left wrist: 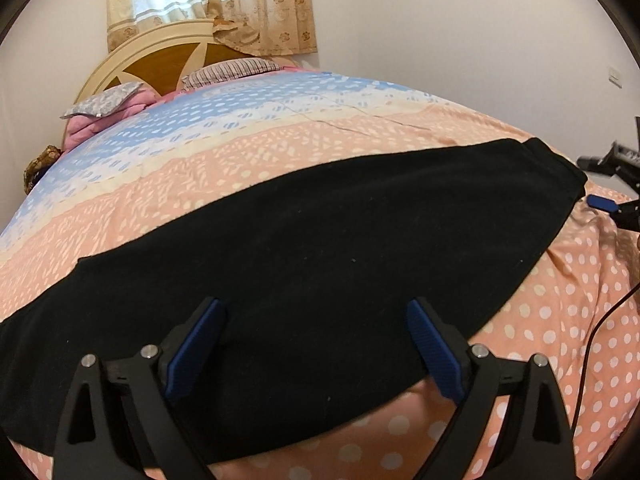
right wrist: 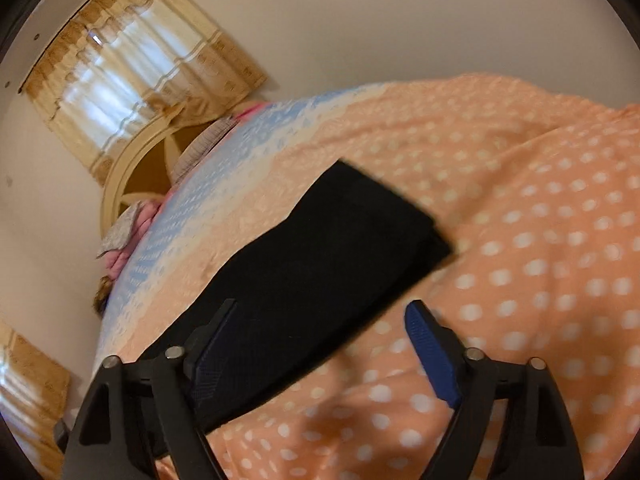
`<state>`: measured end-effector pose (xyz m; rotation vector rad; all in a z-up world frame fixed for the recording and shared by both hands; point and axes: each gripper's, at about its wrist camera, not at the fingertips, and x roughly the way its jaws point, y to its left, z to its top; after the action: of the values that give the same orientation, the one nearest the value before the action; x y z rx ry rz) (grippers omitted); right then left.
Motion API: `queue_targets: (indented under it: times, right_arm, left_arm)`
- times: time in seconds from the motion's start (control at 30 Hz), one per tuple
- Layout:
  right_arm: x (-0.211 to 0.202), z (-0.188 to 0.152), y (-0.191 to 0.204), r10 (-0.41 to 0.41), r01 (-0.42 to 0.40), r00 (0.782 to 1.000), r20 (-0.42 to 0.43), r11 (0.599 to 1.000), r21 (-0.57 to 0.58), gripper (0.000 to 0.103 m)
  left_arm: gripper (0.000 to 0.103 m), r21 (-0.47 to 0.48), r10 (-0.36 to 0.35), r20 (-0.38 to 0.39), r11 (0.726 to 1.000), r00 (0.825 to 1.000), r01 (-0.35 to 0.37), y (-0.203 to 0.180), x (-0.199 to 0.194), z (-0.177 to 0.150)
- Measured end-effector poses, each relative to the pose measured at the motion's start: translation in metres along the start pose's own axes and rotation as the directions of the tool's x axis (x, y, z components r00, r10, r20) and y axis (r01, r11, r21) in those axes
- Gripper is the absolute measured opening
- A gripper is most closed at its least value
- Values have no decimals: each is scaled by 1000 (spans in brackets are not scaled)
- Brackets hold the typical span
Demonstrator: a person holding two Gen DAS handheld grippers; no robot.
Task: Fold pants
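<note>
Black pants (left wrist: pixel 304 248) lie folded lengthwise in a long flat band across the dotted bedspread (left wrist: pixel 248 156). My left gripper (left wrist: pixel 316 308) hovers open just above the band's near edge, nothing between its blue pads (left wrist: pixel 434 348). In the right wrist view the pants (right wrist: pixel 320 264) end in a squared edge toward the upper right. My right gripper (right wrist: pixel 322 312) stands open over that end's near edge, and no cloth is pinched by it. The right gripper (left wrist: pixel 608 208) also shows at the far right edge of the left wrist view, beside the pants' end.
The bedspread (right wrist: pixel 520 208) runs from blue stripes at the far side to orange with white dots near me. Pillows (left wrist: pixel 236 72) and a pink bundle (left wrist: pixel 108 116) lie by the wooden headboard (left wrist: pixel 160 56). A curtain (left wrist: pixel 212 4) hangs behind. A black cable (left wrist: pixel 600 328) trails at the right.
</note>
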<state>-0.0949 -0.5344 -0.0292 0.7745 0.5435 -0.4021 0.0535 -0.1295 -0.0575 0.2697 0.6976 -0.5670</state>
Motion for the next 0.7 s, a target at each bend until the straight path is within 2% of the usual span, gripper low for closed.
queue_targets:
  times: [0.03,0.07,0.13,0.2,0.23,0.3,0.37,0.43,0.5,0.53,0.57,0.63,0.7]
  right_arm:
    - [9,0,2,-23,23,1000,-21,1000,-11,61]
    - [16,-1,1,-44,44,998,-37,999,-6,55]
    - [30,-1,-4,-55,58,996,-66,997,42,26]
    - [32,1,-6,-72,75,996,-52,996,49,11]
    - [32,1,-8,-55,59,997,-60,996,60,6]
    - [28,0,-9,-46,50,996,-71,997,53,4]
    - [23,-2,-8,-114,115,991,-72,993,5,4]
    - [22,0,-18,-166,168,982,-90,986,15,0]
    - [23,3,-22,-140,142,984,-107,990,13,0]
    - [20,5,-18,-173,173,980,-95,985,-13,0]
    - [15,6,-16,-181,180,981,-71,984,-21,0]
    - [-8,13,-9,-181,183,983,43,983,-31,1]
    - [-27,22,3,-162,173,975,153,983,-61,1]
  left_arm:
    - [97,-2,4,-2,1000,1000,-4,0,0,0]
    - [98,-1,6,-5,1000,1000,-6,-1,0,0]
    - [99,-1,5,-9,1000,1000,-5,0,1,-1]
    - [99,-3,2,-12,1000,1000,-2,1,1,-1]
    - [100,-3,1,-12,1000,1000,-1,1,1,-1]
    - [100,-4,-2,-15,1000,1000,2,1,1,0]
    - [100,-3,-5,-22,1000,1000,5,2,2,1]
    - [100,1,-8,-31,1000,999,8,2,3,2]
    - [100,6,-10,-35,1000,999,10,2,3,2]
    - [100,8,-9,-37,1000,999,10,1,2,3]
    - [99,5,-8,-37,1000,999,8,2,0,4]
    - [99,-7,-22,-10,1000,1000,22,2,-8,10]
    - [99,-9,-34,25,999,999,35,0,-14,17]
